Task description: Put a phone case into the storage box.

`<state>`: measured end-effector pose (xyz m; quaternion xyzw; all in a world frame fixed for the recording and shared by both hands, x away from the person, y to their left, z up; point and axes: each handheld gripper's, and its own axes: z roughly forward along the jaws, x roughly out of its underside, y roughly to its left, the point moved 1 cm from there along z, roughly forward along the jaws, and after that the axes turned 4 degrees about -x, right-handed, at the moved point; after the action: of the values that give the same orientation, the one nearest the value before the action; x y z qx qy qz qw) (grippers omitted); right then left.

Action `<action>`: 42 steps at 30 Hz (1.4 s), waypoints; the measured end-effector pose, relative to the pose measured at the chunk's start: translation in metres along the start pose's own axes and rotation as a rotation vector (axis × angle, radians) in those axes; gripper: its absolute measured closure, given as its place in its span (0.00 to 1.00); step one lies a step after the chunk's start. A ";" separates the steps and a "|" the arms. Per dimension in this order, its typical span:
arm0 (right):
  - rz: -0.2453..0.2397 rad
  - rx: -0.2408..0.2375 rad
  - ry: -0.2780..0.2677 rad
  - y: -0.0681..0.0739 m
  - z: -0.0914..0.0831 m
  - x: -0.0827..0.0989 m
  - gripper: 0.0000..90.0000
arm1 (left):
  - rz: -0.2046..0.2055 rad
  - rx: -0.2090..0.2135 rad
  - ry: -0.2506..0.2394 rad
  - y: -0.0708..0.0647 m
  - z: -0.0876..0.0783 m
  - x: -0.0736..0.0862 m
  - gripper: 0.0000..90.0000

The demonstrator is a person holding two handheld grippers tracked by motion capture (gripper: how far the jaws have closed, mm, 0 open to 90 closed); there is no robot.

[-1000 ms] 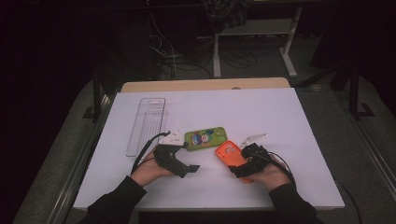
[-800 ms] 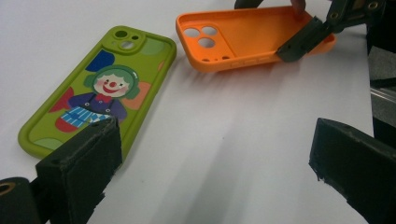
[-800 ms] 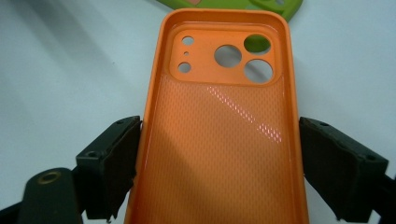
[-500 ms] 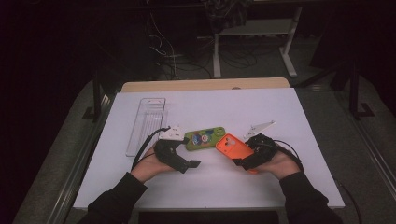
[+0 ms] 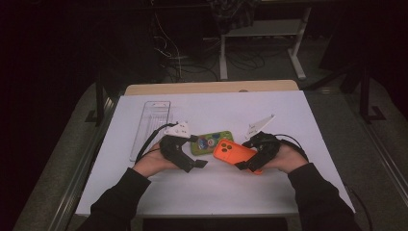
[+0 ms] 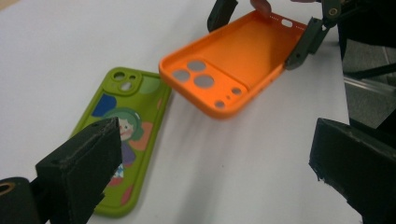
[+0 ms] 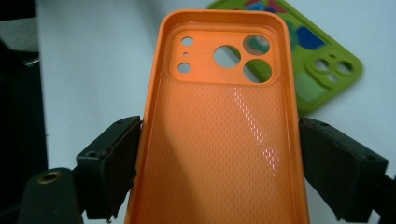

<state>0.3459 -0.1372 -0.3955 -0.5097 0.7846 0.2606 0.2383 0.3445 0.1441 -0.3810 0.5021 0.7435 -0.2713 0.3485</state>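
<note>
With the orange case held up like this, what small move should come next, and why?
Probably bring the left hand-held gripper in onto the free camera end of the orange phone case. Its jaws stand open and empty, aimed that way, while the right hand-held gripper clamps the case's sides, lifted off the table.

You work at a bench (image 5: 308, 115) with a white top, its far wooden edge (image 5: 211, 87) showing pale brown. Beyond it the room lies dark: grey floor (image 5: 337, 62), a tangle of cables (image 5: 178, 53), and white desk legs (image 5: 298, 53) stand behind.
</note>
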 end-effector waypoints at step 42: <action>-0.265 -0.199 0.104 0.023 0.028 -0.042 0.17 | 0.218 0.176 0.134 -0.013 0.018 -0.014 0.02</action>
<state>0.3429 -0.0822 -0.3855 -0.6424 0.6921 0.2769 0.1779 0.3398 0.1181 -0.3803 0.6254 0.6796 -0.2618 0.2800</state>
